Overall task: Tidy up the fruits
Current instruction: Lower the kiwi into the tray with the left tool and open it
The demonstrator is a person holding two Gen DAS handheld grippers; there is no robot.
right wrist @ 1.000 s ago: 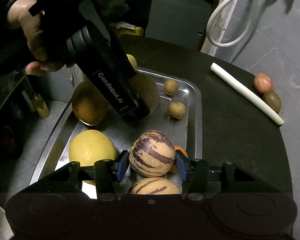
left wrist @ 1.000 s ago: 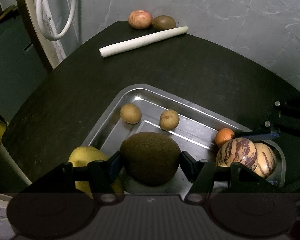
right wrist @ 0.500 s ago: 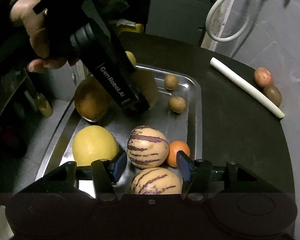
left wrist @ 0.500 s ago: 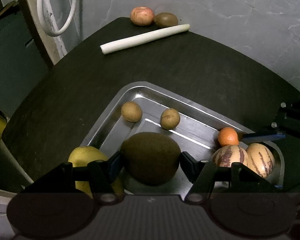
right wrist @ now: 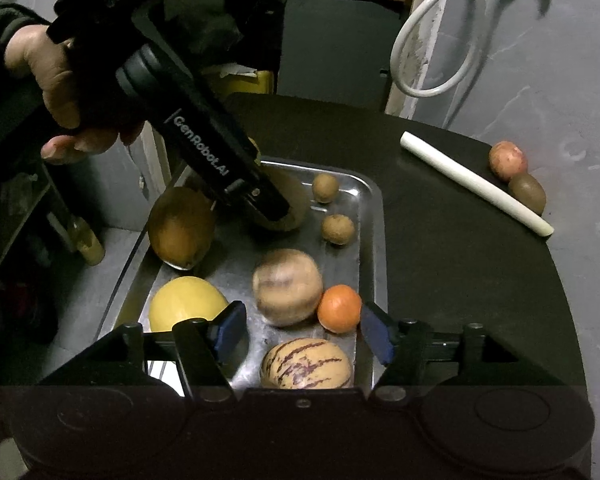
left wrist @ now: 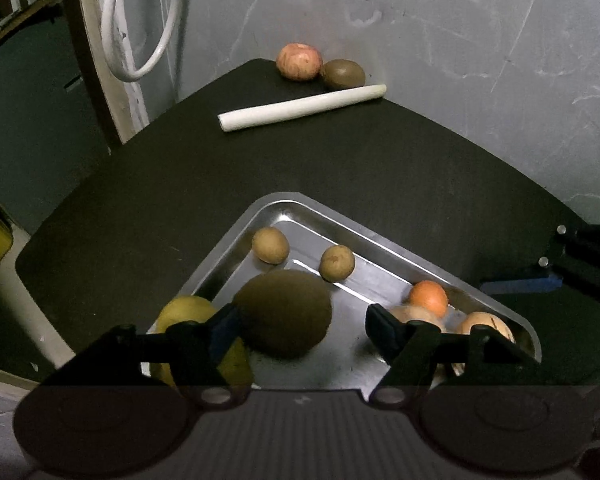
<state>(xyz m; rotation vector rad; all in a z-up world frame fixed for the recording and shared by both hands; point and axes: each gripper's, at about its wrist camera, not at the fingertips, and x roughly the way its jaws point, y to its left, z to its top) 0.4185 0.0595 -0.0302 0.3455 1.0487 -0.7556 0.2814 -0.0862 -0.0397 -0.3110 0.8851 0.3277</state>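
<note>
both grippers are opening, the left gripper (left wrist: 302, 322) off the big brown fruit (left wrist: 284, 314) and the right gripper (right wrist: 302, 330) off the blurred striped melon (right wrist: 287, 286); lift each straight up so neither fruit rolls in the steel tray (left wrist: 380, 240).

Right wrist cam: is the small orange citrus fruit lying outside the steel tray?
No, the small orange citrus fruit lies inside the steel tray, near its right rim beside a blurred pale round fruit.

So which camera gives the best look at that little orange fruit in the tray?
The right wrist view: the small orange fruit sits whole and close, just ahead of the gripper fingers. In the left wrist view it is farther off, with its lower edge partly hidden by a finger.
</note>
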